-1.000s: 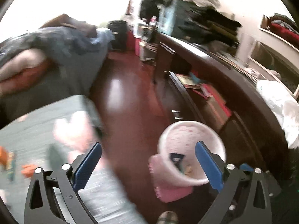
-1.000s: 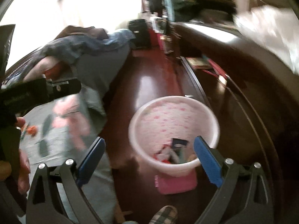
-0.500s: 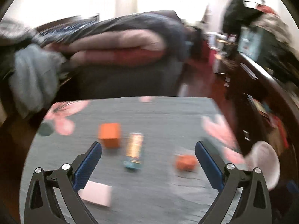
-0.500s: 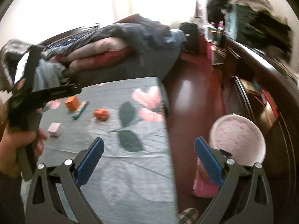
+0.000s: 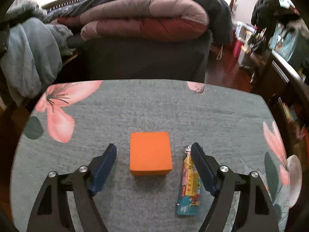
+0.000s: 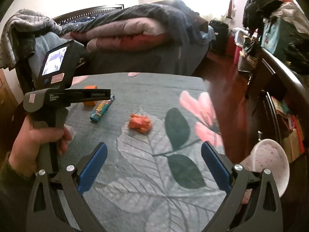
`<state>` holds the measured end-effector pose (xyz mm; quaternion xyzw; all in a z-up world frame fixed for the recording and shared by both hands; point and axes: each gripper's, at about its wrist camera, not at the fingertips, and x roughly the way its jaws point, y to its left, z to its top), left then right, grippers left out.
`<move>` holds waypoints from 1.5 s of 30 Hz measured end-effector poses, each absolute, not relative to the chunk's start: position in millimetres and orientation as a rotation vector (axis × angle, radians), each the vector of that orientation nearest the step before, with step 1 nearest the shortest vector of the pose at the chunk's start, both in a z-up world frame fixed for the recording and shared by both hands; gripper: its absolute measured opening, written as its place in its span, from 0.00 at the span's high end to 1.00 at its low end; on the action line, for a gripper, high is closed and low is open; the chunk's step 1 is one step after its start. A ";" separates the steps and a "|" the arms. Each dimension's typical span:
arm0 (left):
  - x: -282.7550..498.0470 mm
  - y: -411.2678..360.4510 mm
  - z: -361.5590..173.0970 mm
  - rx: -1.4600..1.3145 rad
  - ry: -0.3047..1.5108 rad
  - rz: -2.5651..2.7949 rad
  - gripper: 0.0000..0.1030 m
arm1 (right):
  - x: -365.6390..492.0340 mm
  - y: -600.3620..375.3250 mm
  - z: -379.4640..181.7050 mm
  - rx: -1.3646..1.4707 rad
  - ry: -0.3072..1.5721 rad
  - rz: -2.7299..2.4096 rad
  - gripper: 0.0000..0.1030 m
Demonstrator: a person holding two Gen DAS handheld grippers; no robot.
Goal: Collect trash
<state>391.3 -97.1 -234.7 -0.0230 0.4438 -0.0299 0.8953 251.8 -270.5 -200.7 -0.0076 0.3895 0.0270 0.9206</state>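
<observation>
I counted one square orange box (image 5: 150, 156), one printed foil wrapper (image 5: 188, 183), one crumpled orange scrap (image 6: 140, 123). My left tool (image 5: 153, 158), unclenched and just narrowing, now straddled the box; half a second earlier it hung farther off. My right tool (image 6: 154, 162) gaped empty.

Box (image 5: 150, 155) left of wrapper (image 5: 189, 181) — apart.

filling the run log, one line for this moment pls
left gripper: closing around orange box, not touching | right gripper: open, empty | bin: floor

Left hand-held gripper (image 5: 153, 163) angled downward, jaws just narrowing, nothing gripped; right hand-held gripper (image 6: 154, 166) wide apart, empty.
</observation>
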 end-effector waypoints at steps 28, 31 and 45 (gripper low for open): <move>366.6 -59.0 -205.3 -0.026 0.844 -0.069 0.67 | 343.1 -232.9 -251.5 0.010 0.921 0.044 0.57; 361.6 -59.2 -203.4 -0.026 0.842 -0.069 0.67 | 338.2 -231.7 -250.2 -0.008 0.920 0.043 0.57; 318.4 -63.6 -183.3 -0.015 0.793 -0.072 0.67 | 281.0 -240.5 -232.9 0.025 0.892 0.076 0.57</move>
